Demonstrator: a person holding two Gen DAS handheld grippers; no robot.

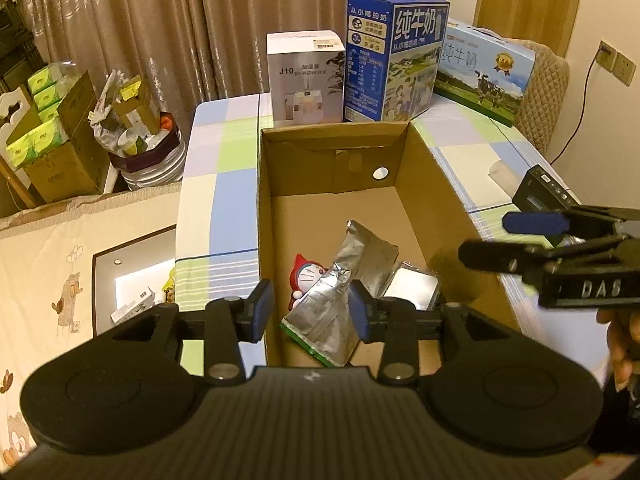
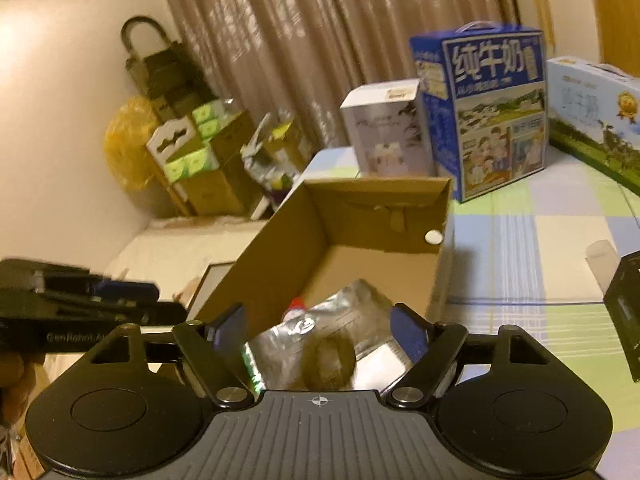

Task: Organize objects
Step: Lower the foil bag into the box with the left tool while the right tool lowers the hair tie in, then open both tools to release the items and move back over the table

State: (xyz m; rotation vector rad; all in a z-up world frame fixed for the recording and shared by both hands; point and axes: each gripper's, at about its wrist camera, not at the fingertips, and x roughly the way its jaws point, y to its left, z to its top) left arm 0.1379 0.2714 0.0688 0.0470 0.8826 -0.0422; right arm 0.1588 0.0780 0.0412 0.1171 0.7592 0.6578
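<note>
An open cardboard box (image 1: 340,160) stands on the checkered table (image 1: 224,184). On its floor lie a crumpled silver foil pouch (image 1: 344,276), a small red-hooded toy figure (image 1: 304,276) and a flat silver packet (image 1: 412,290). My left gripper (image 1: 310,312) hovers over the box's near left wall, jaws apart, gripping nothing. My right gripper (image 2: 318,328) is wide open above the foil pouch (image 2: 320,340), which looks blurred and lies free of the pads. In the left wrist view the right gripper (image 1: 484,236) sits over the box's right wall. The right wrist view shows the left gripper (image 2: 156,300) at the left.
Behind the box stand a white humidifier carton (image 1: 306,76), a tall blue milk carton (image 1: 396,56) and a light blue milk case (image 1: 484,68). A black device (image 1: 544,192) lies on the table to the right. Cartons and a bin crowd the floor at left (image 1: 60,136).
</note>
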